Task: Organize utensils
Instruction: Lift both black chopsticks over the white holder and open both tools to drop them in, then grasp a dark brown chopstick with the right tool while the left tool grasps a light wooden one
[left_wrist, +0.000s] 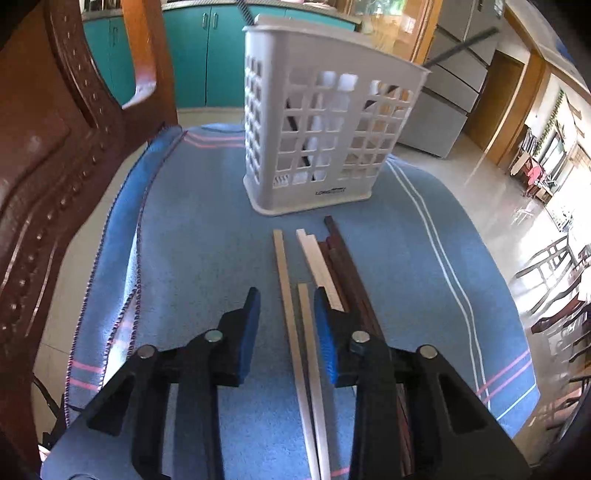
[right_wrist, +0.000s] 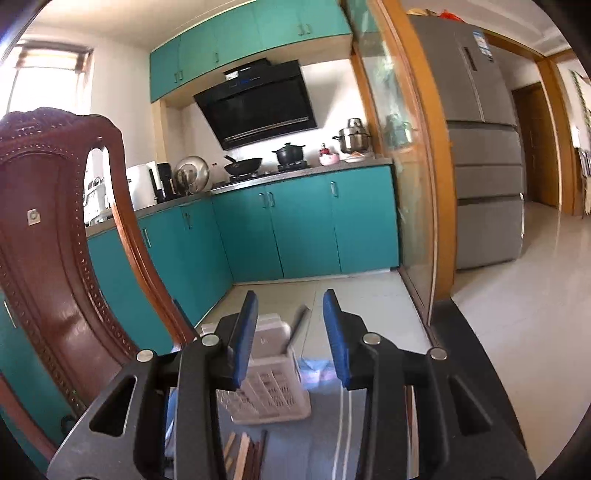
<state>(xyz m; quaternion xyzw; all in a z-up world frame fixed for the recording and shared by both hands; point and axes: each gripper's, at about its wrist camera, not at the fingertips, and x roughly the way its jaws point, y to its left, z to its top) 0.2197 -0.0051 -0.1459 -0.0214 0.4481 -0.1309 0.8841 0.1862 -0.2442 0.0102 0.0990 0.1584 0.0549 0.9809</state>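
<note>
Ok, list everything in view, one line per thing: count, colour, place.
utensil basket: one, white slotted plastic, upright at the far end of the cloth; a few dark sticks already stand in it.
light chopsticks: about three, pale wood, flat on the cloth in front of the basket.
dark chopsticks: several, exact count unclear, dark brown, beside the pale ones on their right.
cloth: one, blue with pink and white stripes, under everything.
chair: one, reddish-brown carved wood, at left.
kitchen cabinets: teal, behind.
fridge: one, grey, right background.
left gripper: open, low over the pale chopsticks.
right gripper: open, raised above the basket, holding nothing.
</note>
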